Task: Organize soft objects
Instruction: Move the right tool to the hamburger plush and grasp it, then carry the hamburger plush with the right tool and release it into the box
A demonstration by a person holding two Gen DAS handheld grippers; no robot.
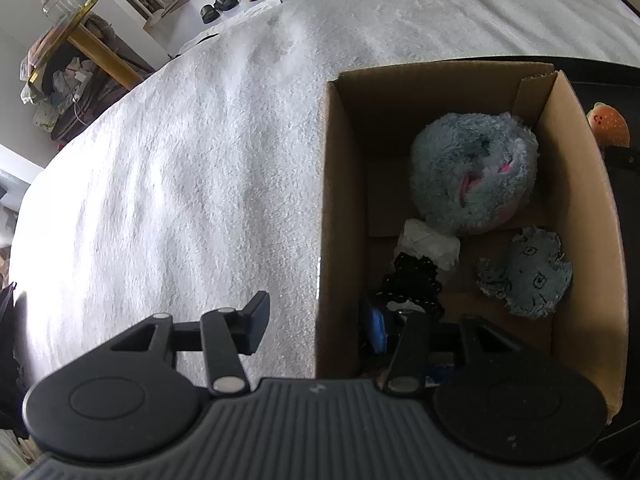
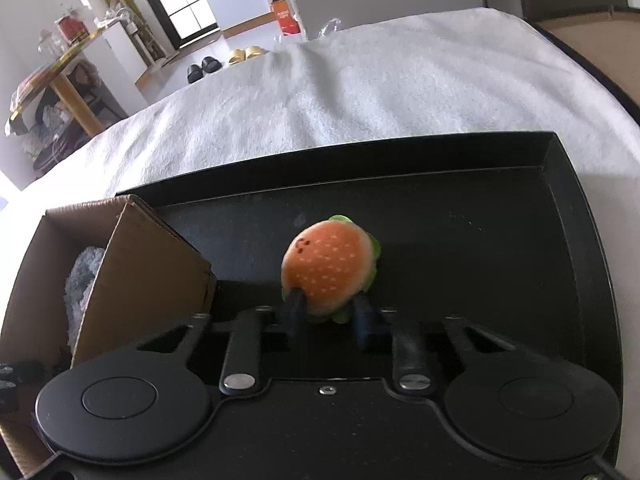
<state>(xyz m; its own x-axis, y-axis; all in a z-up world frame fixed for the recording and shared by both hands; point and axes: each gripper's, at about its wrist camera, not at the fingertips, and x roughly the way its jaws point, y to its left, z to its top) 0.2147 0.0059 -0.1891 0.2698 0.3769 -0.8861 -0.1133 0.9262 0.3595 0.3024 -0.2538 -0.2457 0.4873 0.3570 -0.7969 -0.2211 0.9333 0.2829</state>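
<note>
A white fleecy blanket (image 1: 192, 168) carries a black tray (image 2: 568, 216) and, beside it, an open cardboard box (image 1: 332, 208) holding a fluffy grey-blue plush (image 1: 474, 172), a denim scrap toy (image 1: 528, 276) and a black crocheted piece (image 1: 416, 280). The left gripper (image 1: 320, 320) straddles the box wall, jaws spread wide. The right gripper (image 2: 326, 312) pinches a burger plush (image 2: 328, 268) over the tray.

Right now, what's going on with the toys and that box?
A person is sorting soft toys with two handheld grippers. The right gripper is closed on a burger plush over the black tray. The left gripper is open and holds nothing, straddling the near wall of the cardboard box. Already in the box are a fluffy blue plush, a small grey-blue toy and some black knitted fabric.
</note>
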